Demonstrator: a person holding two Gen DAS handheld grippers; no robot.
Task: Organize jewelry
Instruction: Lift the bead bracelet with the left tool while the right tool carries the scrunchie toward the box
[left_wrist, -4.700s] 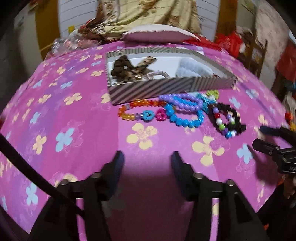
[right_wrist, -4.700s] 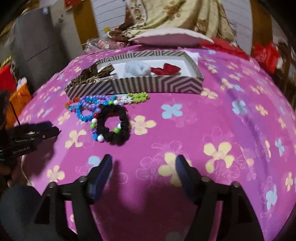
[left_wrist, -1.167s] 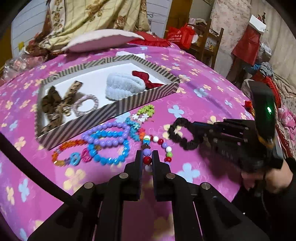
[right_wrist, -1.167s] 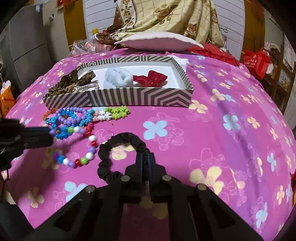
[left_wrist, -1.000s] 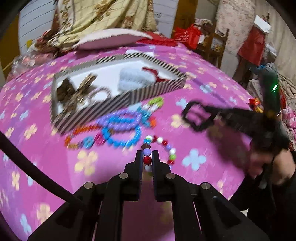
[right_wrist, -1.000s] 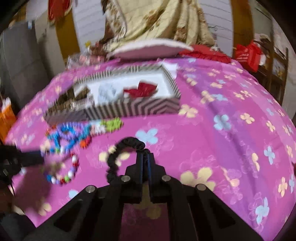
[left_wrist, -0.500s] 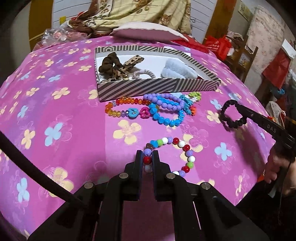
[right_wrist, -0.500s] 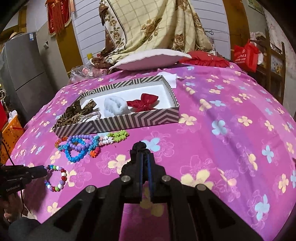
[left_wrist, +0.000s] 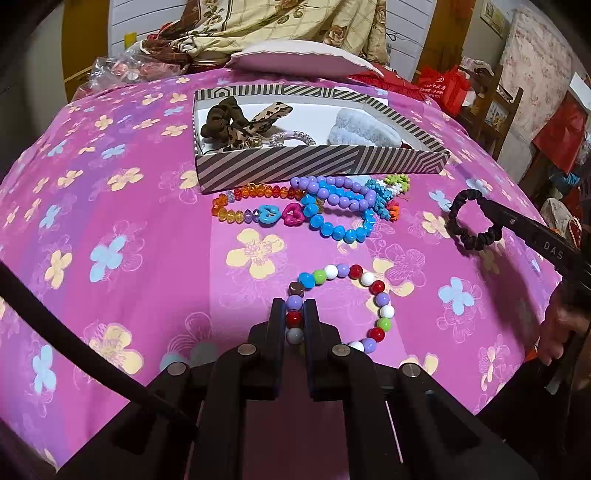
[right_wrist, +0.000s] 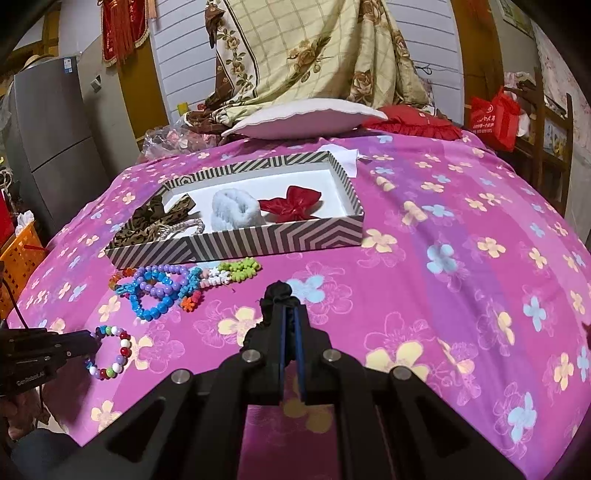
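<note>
Only from the left wrist, scrunchie (left_wrist: 474, 225) loop whole; both tongs clenched, left (left_wrist: 294, 318) on beads (left_wrist: 343, 306).

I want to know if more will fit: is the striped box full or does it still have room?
Room left. The striped box holds hair ties, a blue scrunchie and a red bow; its white floor shows bare at the far right.

A multicoloured bead bracelet (left_wrist: 343, 306) hangs as an open loop, pinched at one side, well in front of the striped box (left_wrist: 317, 162). A black scrunchie (left_wrist: 474, 225) is held up as a ring, off the box's right corner. Blue, purple and orange bead bracelets (left_wrist: 314, 206) lie heaped against the box's front wall.
</note>
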